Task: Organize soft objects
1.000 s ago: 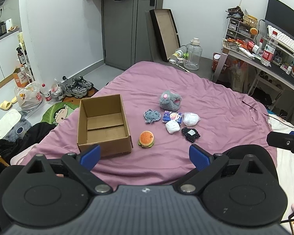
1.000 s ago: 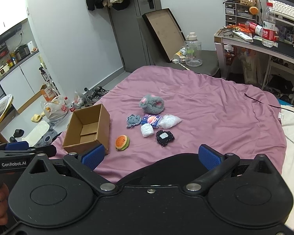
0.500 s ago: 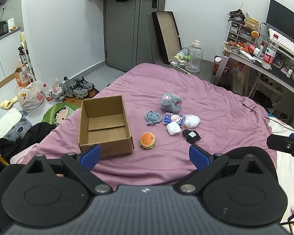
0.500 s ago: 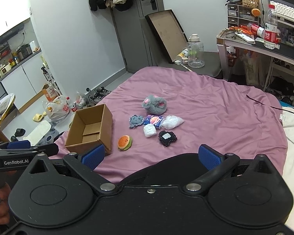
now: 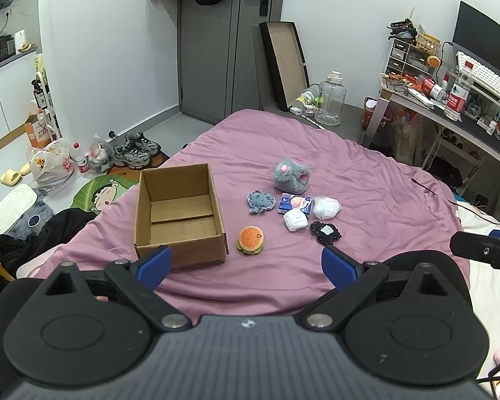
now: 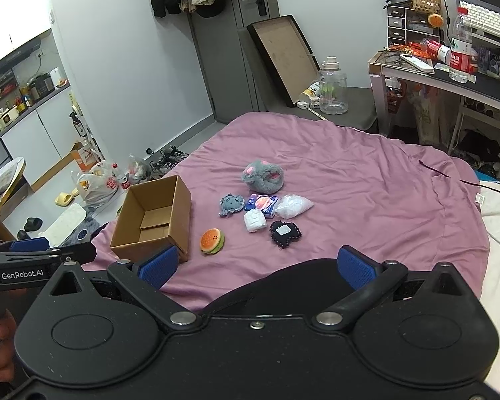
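Both views are tilting slightly upward compared with a second ago, so the cardboard box (image 5: 180,211) and the soft toys on the purple bedspread (image 5: 366,180) are sitting lower in frame, the burger plush (image 5: 250,240) lying at the box's 3 o'clock. The left gripper (image 5: 246,265) and right gripper (image 6: 255,265) are hovering spread wide, gripping nothing. Only the right wrist view is showing the left tool's "GenRobot.AI" label (image 6: 21,275) at 9 o'clock.

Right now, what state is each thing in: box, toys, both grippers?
Box: open, empty, upright on the bed.
Burger toy: on the bed beside the box, not packed.
Grey plush: on the bed, not packed.
Black toy: on the bed, not packed.
Left gripper: open, empty.
Right gripper: open, empty.
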`<state>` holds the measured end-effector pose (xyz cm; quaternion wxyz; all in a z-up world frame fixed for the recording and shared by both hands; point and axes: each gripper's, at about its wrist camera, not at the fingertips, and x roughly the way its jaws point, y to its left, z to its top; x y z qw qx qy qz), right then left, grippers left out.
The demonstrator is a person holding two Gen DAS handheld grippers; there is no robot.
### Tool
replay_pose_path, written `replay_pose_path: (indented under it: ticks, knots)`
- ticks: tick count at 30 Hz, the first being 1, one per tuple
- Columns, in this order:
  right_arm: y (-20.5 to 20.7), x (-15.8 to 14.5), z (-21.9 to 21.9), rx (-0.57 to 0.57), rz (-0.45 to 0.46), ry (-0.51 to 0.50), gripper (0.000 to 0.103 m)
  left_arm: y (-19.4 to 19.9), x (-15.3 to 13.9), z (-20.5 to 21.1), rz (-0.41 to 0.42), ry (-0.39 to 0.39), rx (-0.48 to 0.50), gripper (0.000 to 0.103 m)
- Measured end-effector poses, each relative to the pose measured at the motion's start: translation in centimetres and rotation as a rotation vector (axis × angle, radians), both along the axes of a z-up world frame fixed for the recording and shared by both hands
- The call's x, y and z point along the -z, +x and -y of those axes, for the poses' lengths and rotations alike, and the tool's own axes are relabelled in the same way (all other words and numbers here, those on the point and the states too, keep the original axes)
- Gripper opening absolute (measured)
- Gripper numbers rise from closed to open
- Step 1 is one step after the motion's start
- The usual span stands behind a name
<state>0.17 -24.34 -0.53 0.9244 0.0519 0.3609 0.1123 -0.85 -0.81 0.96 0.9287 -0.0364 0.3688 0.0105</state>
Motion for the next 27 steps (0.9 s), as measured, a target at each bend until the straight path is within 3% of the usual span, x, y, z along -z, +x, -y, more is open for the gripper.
replay_pose_path:
  ticks: [18,27]
  knots:
    - [0.0,0.7,-0.6,-0.011,0.01,-0.006,0.103,0.1,0.3,-0.6,0.01,0.002,-0.02,0.096]
    - [1.9,2.5,-0.4,-0.007,-0.016,0.019,0.103,1.7,1.4,0.0,-0.004,0.017,-0.037,0.096]
